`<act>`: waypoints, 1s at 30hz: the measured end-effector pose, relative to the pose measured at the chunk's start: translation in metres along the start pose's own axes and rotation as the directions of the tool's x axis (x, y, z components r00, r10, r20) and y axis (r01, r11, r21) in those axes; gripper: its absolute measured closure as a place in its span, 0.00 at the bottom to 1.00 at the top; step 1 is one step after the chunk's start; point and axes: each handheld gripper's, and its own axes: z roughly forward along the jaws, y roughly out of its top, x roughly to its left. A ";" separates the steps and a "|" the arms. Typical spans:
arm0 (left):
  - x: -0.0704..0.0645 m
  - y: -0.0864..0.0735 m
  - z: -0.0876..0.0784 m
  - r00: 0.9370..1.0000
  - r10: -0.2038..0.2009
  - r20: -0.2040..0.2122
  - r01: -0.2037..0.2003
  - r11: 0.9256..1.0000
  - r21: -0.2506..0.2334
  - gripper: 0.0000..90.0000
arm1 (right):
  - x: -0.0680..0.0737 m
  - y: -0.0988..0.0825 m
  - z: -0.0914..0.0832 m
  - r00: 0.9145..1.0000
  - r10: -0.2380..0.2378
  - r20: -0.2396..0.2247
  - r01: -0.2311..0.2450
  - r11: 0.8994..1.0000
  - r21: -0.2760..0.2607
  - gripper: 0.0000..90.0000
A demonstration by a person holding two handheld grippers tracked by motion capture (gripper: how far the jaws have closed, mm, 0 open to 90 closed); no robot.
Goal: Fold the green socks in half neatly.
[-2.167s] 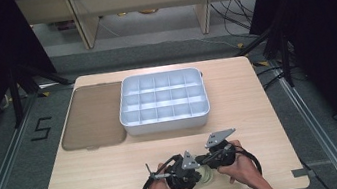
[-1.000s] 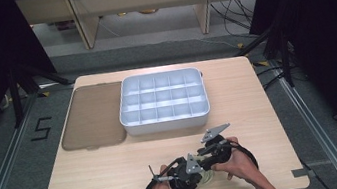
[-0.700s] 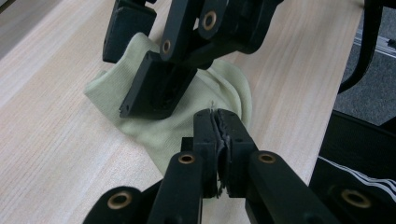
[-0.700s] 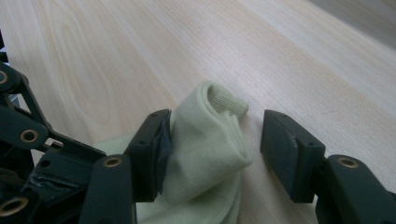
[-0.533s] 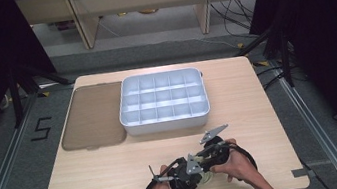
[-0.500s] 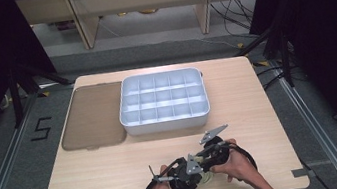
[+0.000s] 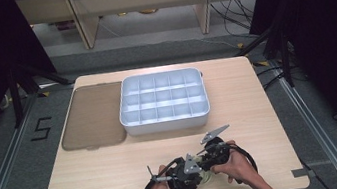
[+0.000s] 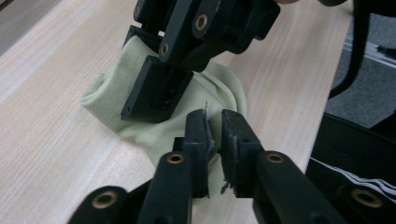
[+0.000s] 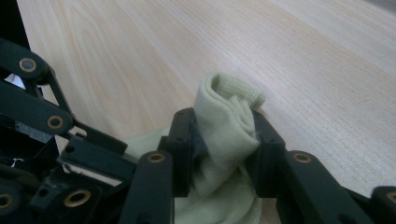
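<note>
The thing I am working on is a pale yellow-green sock (image 9: pixel 229 135), soft ribbed knit, bunched into a loose roll near the front edge of the wooden surface (image 7: pixel 118 178), well apart from the white compartment tray (image 7: pixel 163 102) and the brown lid (image 7: pixel 92 115) further back. In my right gripper view its folded cuff end stands up between my jaws, rounded at the top with layers showing in the fold.

My right gripper (image 9: pixel 224 140) is clenched on that roll: both pads press into the knit, and the jaws have just been closing on it. My left gripper (image 8: pixel 214 140) sits over the lower, flatter part of the sock; its jaws stand only a narrow gap apart and have just been opening, and I see no cloth pinched between them.

Compared with two seconds ago, my hands are closer together at the front edge and the right gripper is tilted more toward the left one. The tray and lid lie where they were.
</note>
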 end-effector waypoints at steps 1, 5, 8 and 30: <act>0.001 -0.001 -0.003 1.000 -0.002 0.005 0.002 1.000 -0.005 0.83 | 0.000 0.000 0.000 1.000 -0.006 -0.013 0.006 1.000 0.007 0.77; 0.005 -0.011 -0.019 0.997 -0.074 0.020 0.075 0.996 -0.048 0.76 | 0.002 0.001 -0.001 1.000 -0.012 0.005 0.012 1.000 0.009 0.79; 0.011 -0.025 -0.032 0.991 -0.134 0.007 0.134 0.988 -0.081 0.70 | 0.003 0.001 -0.001 1.000 -0.007 0.009 0.007 1.000 0.011 0.80; 0.051 -0.112 -0.087 0.927 -0.342 -0.152 0.328 0.938 -0.108 0.44 | 0.009 0.002 -0.004 0.998 -0.053 0.036 0.053 0.999 0.006 0.83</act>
